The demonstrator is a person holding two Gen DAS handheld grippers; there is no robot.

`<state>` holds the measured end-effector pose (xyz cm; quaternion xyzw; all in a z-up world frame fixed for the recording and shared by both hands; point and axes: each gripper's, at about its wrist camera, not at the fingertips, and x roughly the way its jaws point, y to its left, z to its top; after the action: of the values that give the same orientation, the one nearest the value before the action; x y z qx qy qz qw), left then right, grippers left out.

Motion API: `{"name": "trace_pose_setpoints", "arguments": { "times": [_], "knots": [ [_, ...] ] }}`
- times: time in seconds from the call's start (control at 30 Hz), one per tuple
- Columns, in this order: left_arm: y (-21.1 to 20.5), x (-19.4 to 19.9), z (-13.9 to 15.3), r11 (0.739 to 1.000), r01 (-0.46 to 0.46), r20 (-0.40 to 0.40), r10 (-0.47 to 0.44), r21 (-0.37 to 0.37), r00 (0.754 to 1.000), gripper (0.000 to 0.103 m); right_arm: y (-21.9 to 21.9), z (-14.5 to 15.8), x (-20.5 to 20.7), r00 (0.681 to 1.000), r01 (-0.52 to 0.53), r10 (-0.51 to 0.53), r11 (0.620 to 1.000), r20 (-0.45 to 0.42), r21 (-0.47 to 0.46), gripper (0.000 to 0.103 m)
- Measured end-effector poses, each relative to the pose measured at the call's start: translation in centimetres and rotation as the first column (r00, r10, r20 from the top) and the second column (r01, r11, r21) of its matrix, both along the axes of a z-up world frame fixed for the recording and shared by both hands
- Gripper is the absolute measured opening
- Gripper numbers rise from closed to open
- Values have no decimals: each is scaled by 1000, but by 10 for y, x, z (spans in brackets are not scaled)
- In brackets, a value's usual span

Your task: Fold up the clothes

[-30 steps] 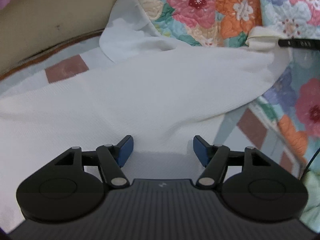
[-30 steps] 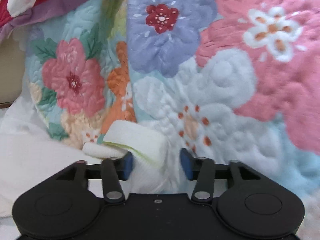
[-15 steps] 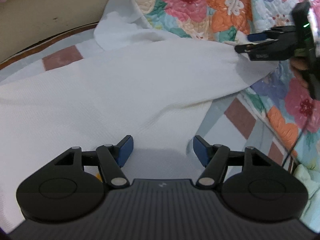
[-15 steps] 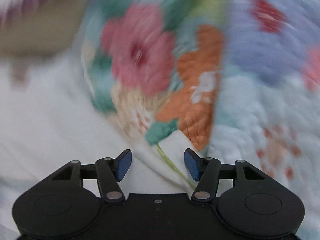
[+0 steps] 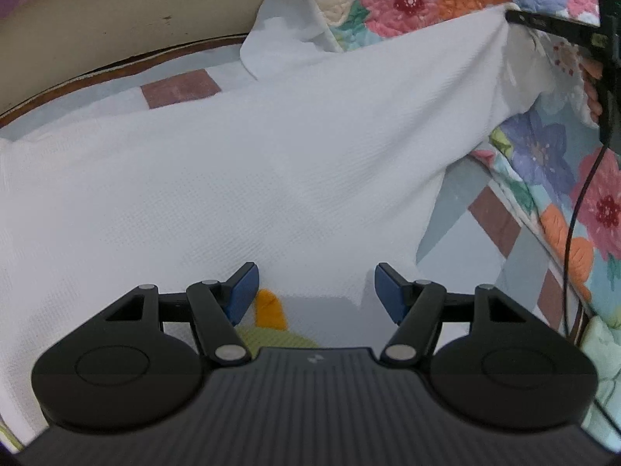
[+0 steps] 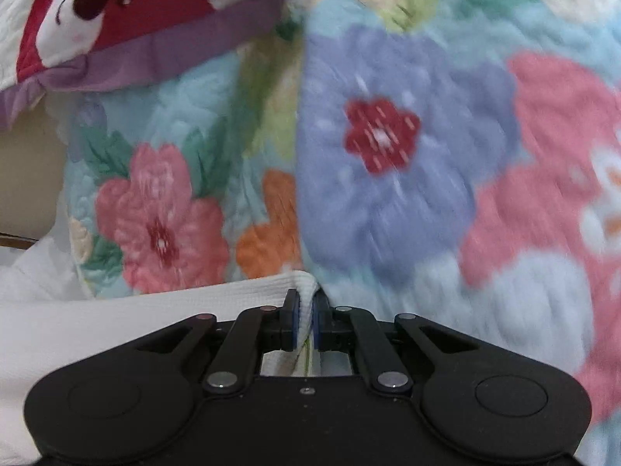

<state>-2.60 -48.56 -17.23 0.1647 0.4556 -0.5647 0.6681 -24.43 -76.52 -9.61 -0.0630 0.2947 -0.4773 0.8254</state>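
White waffle-knit garment (image 5: 248, 178) lies spread across the bed, over a patchwork sheet (image 5: 176, 87) of grey and brown squares. Its far corner is drawn up toward the bed's right side, against the floral quilt (image 6: 388, 163).

Right gripper (image 6: 305, 316): jaws have just closed, now clamped on a folded edge of the garment, cloth bunched between the pads. From the left wrist view that gripper (image 5: 516, 17) sits at the top right, with the fabric pulled taut toward it. Probably holding the corner up to carry it over for a fold.

Left gripper (image 5: 312, 291): jaws stand apart, nothing between the pads. It hovers over the garment's near edge, where an orange-and-green print (image 5: 269, 310) shows. Likely lining up for a second grip so both ends can move together.

Red-and-purple cushion (image 6: 116, 23) rests at the quilt's far left corner, clear of the work. Right view is blurred; detail there uncertain.
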Motion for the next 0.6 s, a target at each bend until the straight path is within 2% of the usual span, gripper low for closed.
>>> {"name": "trace_pose_setpoints", "arguments": {
  "times": [0.1,0.17,0.23,0.33,0.4,0.47,0.57,0.6],
  "knots": [
    [-2,-2,0,1000,-8,11,8,-5,1000,66,-4,-4,21,997,-51,49,998,-63,-35,8],
    [-1,-4,2,1000,-11,16,12,-5,1000,66,-15,-13,39,986,-50,45,998,-159,-31,24],
    [6,-4,7,1000,-25,9,26,-15,1000,65,-18,-19,50,982,-39,37,999,-187,-6,33],
    [33,3,19,998,-51,-14,50,-49,999,66,4,-10,49,994,-56,57,998,-97,7,61],
    [60,13,27,994,-96,-11,95,-60,995,66,26,-3,45,995,-91,90,996,-34,-4,64],
    [92,26,34,987,-149,3,150,-59,989,66,48,3,44,992,-124,124,992,-8,-11,64],
    [148,49,44,967,-249,34,251,-44,967,66,76,14,47,977,-208,206,978,45,28,64],
    [168,57,46,955,-294,58,296,-37,954,66,87,21,46,969,-239,235,970,73,50,64]
  ]
}}
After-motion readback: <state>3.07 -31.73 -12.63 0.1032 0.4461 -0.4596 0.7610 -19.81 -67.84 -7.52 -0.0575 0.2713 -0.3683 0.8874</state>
